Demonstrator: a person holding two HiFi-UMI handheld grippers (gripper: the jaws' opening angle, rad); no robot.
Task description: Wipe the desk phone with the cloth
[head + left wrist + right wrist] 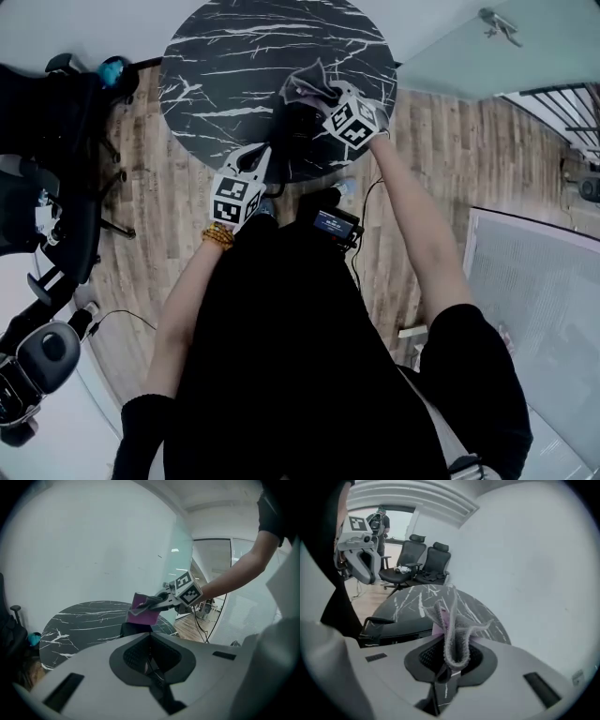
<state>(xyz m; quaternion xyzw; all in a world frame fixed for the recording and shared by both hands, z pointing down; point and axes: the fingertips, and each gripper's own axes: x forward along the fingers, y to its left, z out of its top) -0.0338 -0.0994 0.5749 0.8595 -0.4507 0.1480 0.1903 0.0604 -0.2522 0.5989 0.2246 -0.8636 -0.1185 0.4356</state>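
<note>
Round black white-veined table (pixel 234 56); wood-plank floor (pixel 178 197); plain white wall (pixel 93 550); black office chairs (pixel 424 562); possibly a glass partition (pixel 180 559).

Both arms reach forward toward the round table (pixel 216 56). The right arm (pixel 417 225) is bare and stretched nearly straight. It carries the right gripper (pixel 319 97) out above the near part of the table, jaws pointing toward its middle. Those jaws are pressed together on a bunched cloth (pixel 452 625), which stands up out of them in folds. The left forearm (pixel 183 300), also bare, is bent and kept closer to the body. The left gripper (pixel 258 159) is level with the table's near edge and left of the right gripper. Its jaws are together with nothing between them, and they point across the table toward the right gripper.
</note>
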